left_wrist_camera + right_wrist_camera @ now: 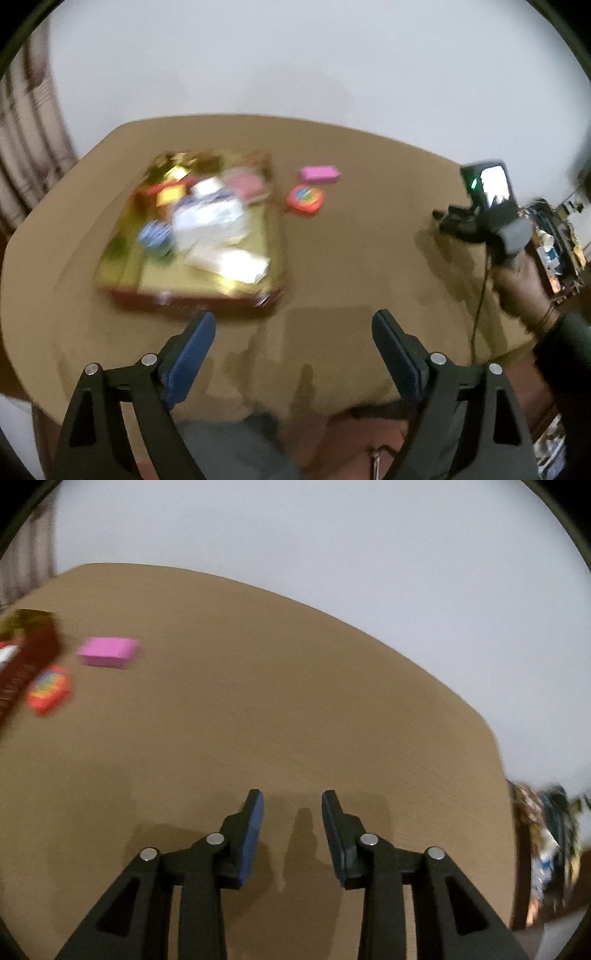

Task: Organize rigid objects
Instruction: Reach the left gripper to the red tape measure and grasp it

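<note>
A gold-lined box with dark red sides lies on the brown table, full of several small items: white packets, a blue piece, red and yellow bits. To its right lie a pink block and a red toy with a rainbow face. My left gripper hangs open over the table's near side, nothing between its blue pads. The right wrist view shows my right gripper narrowly open and empty over bare table, with the pink block, red toy and box edge far left.
In the left wrist view a person's hand holds the right gripper's body at the table's right side, a cable trailing down. Cluttered shelves stand beyond the table's right edge. A white wall lies behind. Both views are motion-blurred.
</note>
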`<state>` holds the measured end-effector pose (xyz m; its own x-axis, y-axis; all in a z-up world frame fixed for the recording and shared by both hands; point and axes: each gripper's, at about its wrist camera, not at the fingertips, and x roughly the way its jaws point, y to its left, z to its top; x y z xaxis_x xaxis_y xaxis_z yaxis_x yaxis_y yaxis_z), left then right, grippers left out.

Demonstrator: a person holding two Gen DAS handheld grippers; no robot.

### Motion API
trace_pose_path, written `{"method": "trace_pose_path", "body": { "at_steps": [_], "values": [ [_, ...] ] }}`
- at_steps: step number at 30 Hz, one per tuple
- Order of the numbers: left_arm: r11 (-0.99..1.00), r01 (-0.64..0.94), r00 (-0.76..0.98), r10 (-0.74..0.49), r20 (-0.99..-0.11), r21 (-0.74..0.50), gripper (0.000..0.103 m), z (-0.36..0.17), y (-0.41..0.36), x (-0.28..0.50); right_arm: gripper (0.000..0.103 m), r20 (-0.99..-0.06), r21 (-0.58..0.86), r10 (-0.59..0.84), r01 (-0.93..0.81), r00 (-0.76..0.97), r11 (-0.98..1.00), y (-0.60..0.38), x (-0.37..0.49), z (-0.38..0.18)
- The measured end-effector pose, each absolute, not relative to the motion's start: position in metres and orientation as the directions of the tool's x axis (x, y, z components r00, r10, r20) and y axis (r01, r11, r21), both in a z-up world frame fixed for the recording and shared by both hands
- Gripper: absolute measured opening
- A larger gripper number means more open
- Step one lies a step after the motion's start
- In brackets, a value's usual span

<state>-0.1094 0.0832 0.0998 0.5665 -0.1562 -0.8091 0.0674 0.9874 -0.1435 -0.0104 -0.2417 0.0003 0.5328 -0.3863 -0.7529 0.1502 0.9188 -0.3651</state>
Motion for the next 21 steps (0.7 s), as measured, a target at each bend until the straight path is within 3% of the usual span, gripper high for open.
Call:
{"method": "trace_pose_path", "body": {
  "at_steps": [4, 9, 14, 21],
  "values": [
    [0.989, 0.105, 0.590, -0.149, -0.794, -0.107, 0.085, 0.104, 0.045, -0.062, 0.043, -0.761, -0.261, -0.333, 0.207, 0.557, 0.943, -0.270, -0.019, -0.003],
    [0.988, 0.148, 0.602, -0.125, -0.789, -0.044, 0.085, 0.094, 0.015, 0.008, 0.044, -0.747, -0.131, -0.247, 0.228, 0.617, 0.965, -0.285, -0.031, -0.007],
    [0.983, 0.173, 0.538, -0.143, -0.831, -0.058, 0.082, 0.070, 0.008, 0.058, 0.044, -0.746, -0.112, -0.223, 0.212, 0.627, 0.971, -0.287, -0.032, -0.004],
    [0.984, 0.174, 0.514, -0.058, -0.856, 0.038, 0.082, 0.050, 0.000, 0.081, 0.047, -0.751, -0.066, -0.160, 0.168, 0.640, 0.984, -0.282, -0.029, -0.002]
  ]
}}
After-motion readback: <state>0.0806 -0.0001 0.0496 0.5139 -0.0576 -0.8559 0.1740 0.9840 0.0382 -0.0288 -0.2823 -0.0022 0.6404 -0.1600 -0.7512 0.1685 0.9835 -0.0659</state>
